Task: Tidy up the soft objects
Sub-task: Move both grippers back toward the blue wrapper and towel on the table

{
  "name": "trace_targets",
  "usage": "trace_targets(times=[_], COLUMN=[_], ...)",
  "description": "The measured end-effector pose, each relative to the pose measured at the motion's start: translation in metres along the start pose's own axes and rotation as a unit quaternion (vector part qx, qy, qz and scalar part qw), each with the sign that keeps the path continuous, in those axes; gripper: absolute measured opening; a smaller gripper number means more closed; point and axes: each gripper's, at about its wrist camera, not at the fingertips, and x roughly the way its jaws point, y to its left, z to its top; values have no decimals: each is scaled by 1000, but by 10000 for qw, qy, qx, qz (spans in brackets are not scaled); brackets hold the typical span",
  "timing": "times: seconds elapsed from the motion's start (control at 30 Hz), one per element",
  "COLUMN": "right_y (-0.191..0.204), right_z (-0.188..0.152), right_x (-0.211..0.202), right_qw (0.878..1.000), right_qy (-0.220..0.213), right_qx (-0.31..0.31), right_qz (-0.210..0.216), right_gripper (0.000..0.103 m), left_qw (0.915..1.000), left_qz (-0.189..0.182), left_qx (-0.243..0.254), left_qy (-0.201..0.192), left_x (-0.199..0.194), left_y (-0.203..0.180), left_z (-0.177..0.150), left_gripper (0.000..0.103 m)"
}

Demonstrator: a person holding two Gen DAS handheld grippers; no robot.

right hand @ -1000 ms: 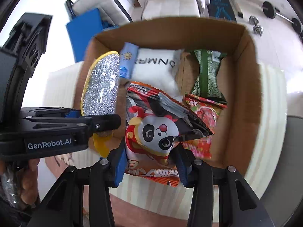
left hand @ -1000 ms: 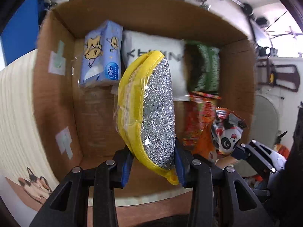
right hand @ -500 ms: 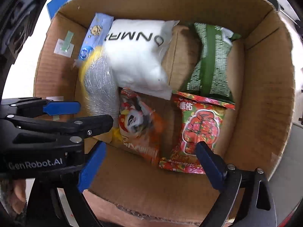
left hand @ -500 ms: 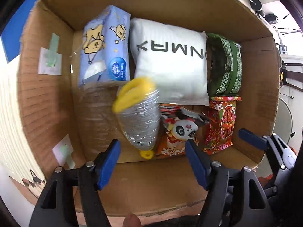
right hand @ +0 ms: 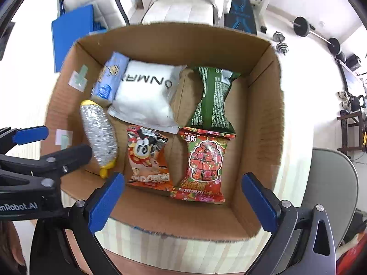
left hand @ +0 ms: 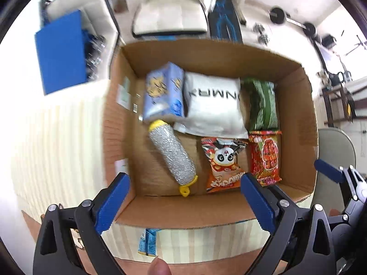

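Note:
A cardboard box (left hand: 296, 114) (right hand: 263, 105) holds several soft packs. A yellow-edged silver scrub sponge (left hand: 172, 153) (right hand: 99, 133) lies at its left side. Beside it lies an orange panda snack bag (left hand: 223, 162) (right hand: 148, 158), then a red snack bag (left hand: 266, 155) (right hand: 205, 165). Behind them are a blue tissue pack (left hand: 164, 91) (right hand: 112, 78), a white pillow pack (left hand: 213, 105) (right hand: 146, 96) and a green bag (left hand: 262, 105) (right hand: 213, 98). My left gripper (left hand: 185, 201) and right gripper (right hand: 183, 201) are open and empty above the box's near edge.
The box stands on a cream ribbed mat (left hand: 52, 137). A small blue packet (left hand: 146, 243) lies on the mat in front of the box. A blue board (left hand: 62, 50) and a grey chair (right hand: 332, 183) stand beside the table. Dumbbells (right hand: 305, 29) lie on the floor behind.
The left gripper let go of the sponge and the right gripper let go of the panda bag. Both now lie in the box. Both grippers opened and pulled up and back.

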Motion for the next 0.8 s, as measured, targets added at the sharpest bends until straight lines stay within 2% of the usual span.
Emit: trace_targets(times=[0.13,0.27,0.37,0.43,0.57,0.7,0.8], right_y=[2,2,-4,-19,-64,-102,-116], right_z=[-13,-28,-44,-62,-106,-145,-155], right_x=[-20,-33,-48,-55,-49,-2,36], right_qw=[9995,9973,9936,9885,9716,9474,9296], right_qy=[-296,-555,-814,-1007,-1026,-459,-193], right_qx=[144,410,678,1045,2040,2979,3417], right_qz=[26,240,379,424,621,1079,1370], right_gripper=[103,103,103,103,103,103,101], left_qw=[9986,9942,9896,9880,9867,9928,9929], left_qz=[129,394,546,592,915,907,769], left_qx=[-174,-236,-326,-406,-594,-686,-901], left_qy=[-480,-975,-1290,-1368,-1203,-371,37], left_x=[-30,-55,-66,-66,-40,21,54], left_y=[7,6,11,17,32,46,59], left_z=[-16,-36,-60,-82,-119,-144,-158], left_gripper=[99,99,99,99,99,99,99])
